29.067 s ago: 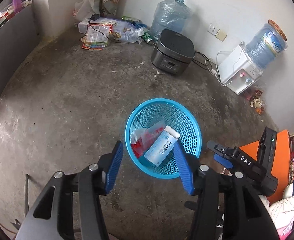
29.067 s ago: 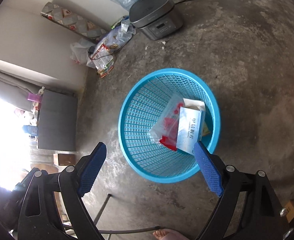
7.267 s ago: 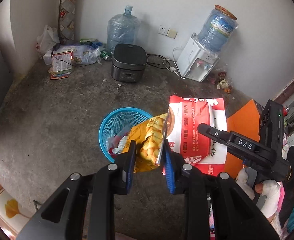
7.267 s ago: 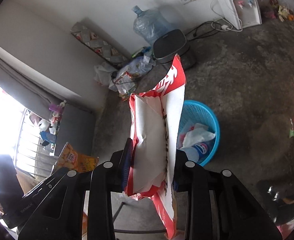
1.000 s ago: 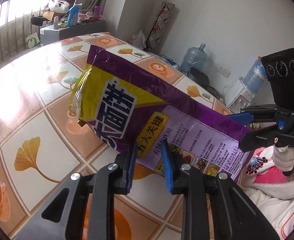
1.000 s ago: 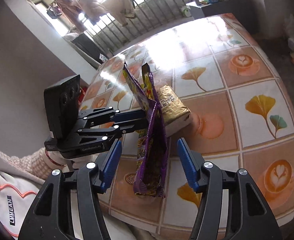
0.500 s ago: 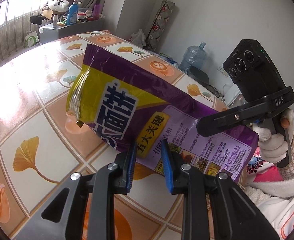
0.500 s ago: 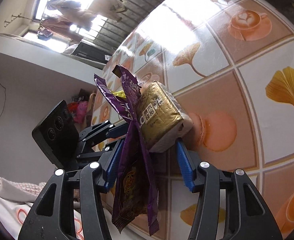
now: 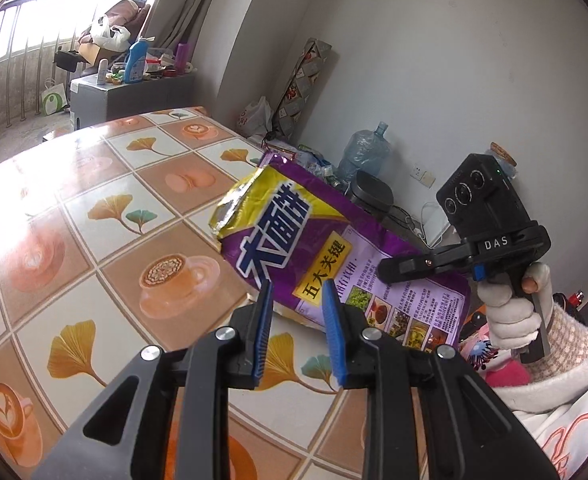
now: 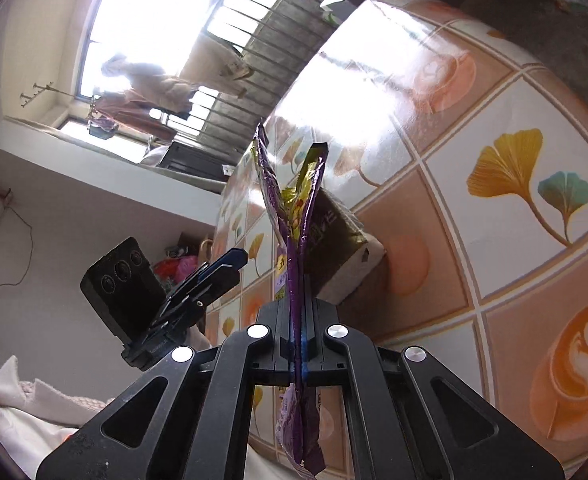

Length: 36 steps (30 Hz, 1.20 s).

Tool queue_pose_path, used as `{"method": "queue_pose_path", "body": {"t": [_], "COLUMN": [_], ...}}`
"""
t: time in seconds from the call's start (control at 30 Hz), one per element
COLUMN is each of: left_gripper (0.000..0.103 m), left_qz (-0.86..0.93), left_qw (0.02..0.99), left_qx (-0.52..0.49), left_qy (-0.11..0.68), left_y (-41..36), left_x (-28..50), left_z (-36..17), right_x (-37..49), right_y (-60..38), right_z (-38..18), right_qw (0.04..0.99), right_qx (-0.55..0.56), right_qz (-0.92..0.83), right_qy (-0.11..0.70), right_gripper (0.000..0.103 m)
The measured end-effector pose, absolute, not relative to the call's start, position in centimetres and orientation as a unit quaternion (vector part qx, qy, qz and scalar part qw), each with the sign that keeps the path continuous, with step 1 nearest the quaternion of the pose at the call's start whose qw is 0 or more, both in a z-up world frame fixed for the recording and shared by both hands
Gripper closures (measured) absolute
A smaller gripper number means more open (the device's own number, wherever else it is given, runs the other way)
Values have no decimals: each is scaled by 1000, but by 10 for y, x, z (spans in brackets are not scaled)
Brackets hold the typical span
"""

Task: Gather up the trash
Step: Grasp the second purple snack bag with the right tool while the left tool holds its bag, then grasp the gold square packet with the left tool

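A large purple and yellow snack bag (image 9: 318,256) hangs above the tiled table (image 9: 93,208). My right gripper (image 10: 298,344) is shut on the bag (image 10: 294,240), which I see edge-on between its jaws. In the left wrist view the right gripper (image 9: 386,270) clamps the bag's right part. My left gripper (image 9: 298,300) is open, its blue pads (image 9: 263,332) a little apart and just in front of the bag's lower edge, not touching it. A gold-brown wrapped packet (image 10: 342,248) lies on the table behind the bag.
The table (image 10: 494,200) has a ginkgo and coffee-cup pattern. On the floor past its far edge stand a water jug (image 9: 364,156), a dark rice cooker (image 9: 372,196) and bags of clutter (image 9: 255,118). A grey cabinet (image 9: 129,94) with bottles stands by the barred window.
My left gripper has let go of the purple bag and drawn back. My right gripper has shut on the bag and holds it alone.
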<state>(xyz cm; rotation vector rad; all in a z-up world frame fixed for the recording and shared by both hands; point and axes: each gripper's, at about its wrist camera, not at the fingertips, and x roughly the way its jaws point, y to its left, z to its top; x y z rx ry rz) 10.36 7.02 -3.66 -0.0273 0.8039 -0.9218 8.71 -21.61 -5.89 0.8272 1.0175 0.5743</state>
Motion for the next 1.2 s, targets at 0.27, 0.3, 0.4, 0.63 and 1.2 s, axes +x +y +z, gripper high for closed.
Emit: {"method": "queue_pose_path", "body": {"t": [0.27,0.3,0.4,0.63,1.2], "left_gripper": [79,79,79,79,79], "left_qz": [-401,-402,-406,-439,-378], "left_qw": [833,830,820,787,759], "left_qx": [37,34,24,53,69], "left_qy": [380,385,403,430,526], "left_y": [19,13,-4,-45,28], "left_x": [154,161,177,191,146], "left_z": [-29,-31,-38,-54,-69], "right_x": [53,51,44,46,52], "right_y": [-261,-261,-263,-252,-264], "right_z": [-53,-55,-57,-70,-75], "right_qw": [771,771,770,764,761], "right_qx": [430,433,447,453,452], "right_qz": [213,204,194,165,157], "right_qy": [420,420,413,428,439], "right_gripper": [103,103,103,103,103]}}
